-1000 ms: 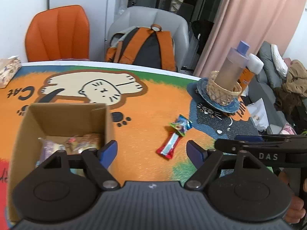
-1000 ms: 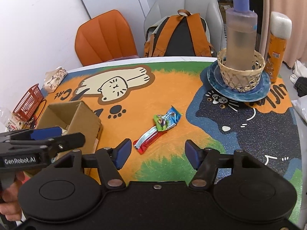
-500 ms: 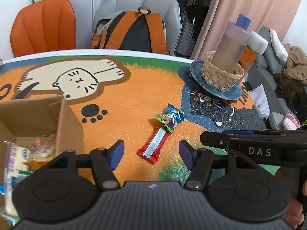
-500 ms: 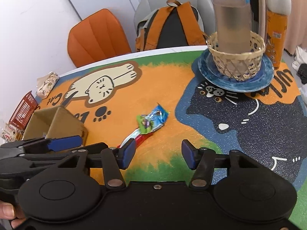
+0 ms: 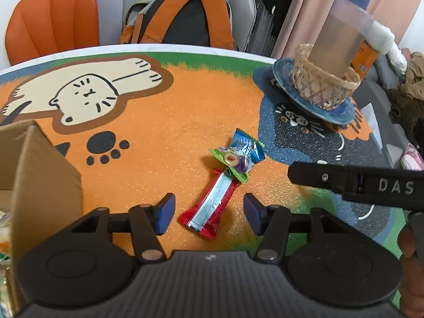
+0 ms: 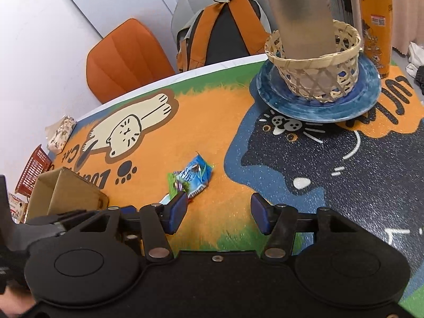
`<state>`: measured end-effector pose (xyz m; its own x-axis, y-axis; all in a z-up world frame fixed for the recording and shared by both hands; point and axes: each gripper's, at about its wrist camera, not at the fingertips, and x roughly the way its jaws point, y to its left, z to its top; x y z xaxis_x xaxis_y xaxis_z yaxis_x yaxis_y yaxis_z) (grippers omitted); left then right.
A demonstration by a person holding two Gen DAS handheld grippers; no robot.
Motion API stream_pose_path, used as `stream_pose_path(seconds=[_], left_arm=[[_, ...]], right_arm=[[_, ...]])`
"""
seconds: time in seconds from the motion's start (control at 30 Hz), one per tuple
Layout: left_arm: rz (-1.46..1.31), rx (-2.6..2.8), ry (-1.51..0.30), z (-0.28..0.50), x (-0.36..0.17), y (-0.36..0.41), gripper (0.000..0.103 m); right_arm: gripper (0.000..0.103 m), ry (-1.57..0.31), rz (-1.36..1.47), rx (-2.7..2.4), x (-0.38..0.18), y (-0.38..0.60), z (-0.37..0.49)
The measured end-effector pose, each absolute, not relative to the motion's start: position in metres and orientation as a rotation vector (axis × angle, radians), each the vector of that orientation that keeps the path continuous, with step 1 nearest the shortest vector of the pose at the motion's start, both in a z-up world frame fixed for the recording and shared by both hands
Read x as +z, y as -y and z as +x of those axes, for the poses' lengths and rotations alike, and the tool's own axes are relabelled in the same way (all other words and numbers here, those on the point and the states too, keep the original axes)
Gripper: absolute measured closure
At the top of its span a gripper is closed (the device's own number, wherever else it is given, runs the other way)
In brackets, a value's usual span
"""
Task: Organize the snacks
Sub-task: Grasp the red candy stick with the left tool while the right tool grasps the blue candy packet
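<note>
A long red and silver snack bar [image 5: 210, 206] lies on the orange mat, its near end between the fingers of my open left gripper [image 5: 209, 213]. A green packet [image 5: 233, 163] and a blue packet [image 5: 245, 145] lie on its far end. In the right wrist view the blue packet [image 6: 194, 175] lies just ahead of my open, empty right gripper [image 6: 217, 213], whose left finger hides most of the bar. A cardboard box [image 5: 39, 185] with snacks in it stands at the left. It also shows in the right wrist view [image 6: 65, 193].
A blue plate [image 6: 318, 106] at the back right carries a wicker basket [image 6: 315, 69] with a tall bottle [image 6: 299, 13]; an orange can [image 6: 375, 21] stands behind. A red basket [image 6: 31, 168] and a wrapped pack [image 6: 59, 133] sit far left. Chairs and a backpack [image 5: 180, 18] stand beyond the table.
Both grippers have moved forward and down toward the snacks. My left gripper has swung right from over the box until the red bar's end lies between its fingers. Both have stayed open.
</note>
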<state>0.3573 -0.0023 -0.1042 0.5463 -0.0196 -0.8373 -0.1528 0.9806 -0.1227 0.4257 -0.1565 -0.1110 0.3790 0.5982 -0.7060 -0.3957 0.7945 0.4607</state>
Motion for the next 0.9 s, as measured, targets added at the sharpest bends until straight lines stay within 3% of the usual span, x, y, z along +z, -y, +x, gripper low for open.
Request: stream_pose_path(seconds=[0.27,0.33,0.37,0.53,0.8,0.83,0.87,0.9], left_arm=[[-0.161,0.074,-0.995,0.368,-0.114,0.001,0.068],[-0.166,0.064,-0.99,0.368,-0.114,-0.001,0.082],[-0.173,0.057,-0.993,0.368,-0.114,-0.002,0.084],[-0.165,0.034,-0.977,0.364,-0.108,-0.005,0.084],[-0.19,0.066,-0.934,0.355,-0.085,-0.024,0.084],[-0.197,0.071,-0.928,0.354,-0.082,-0.027,0.084],[-0.202,0.075,-0.921,0.352,-0.078,-0.03,0.084],[-0.202,0.078,-0.914,0.351,-0.075,-0.033,0.084]], right_arm=[[0.048,-1.004,0.242,0.683,-0.119,0.141,0.438],[0.047,-1.004,0.24,0.69,-0.121,0.136,0.44],[0.047,-1.004,0.239,0.692,-0.121,0.134,0.442],[0.043,-0.998,0.222,0.701,-0.124,0.119,0.447],[0.045,-1.018,0.217,0.699,-0.127,0.102,0.452],[0.051,-1.022,0.21,0.69,-0.127,0.101,0.452],[0.066,-1.032,0.199,0.684,-0.127,0.1,0.453],[0.066,-1.037,0.199,0.687,-0.127,0.1,0.453]])
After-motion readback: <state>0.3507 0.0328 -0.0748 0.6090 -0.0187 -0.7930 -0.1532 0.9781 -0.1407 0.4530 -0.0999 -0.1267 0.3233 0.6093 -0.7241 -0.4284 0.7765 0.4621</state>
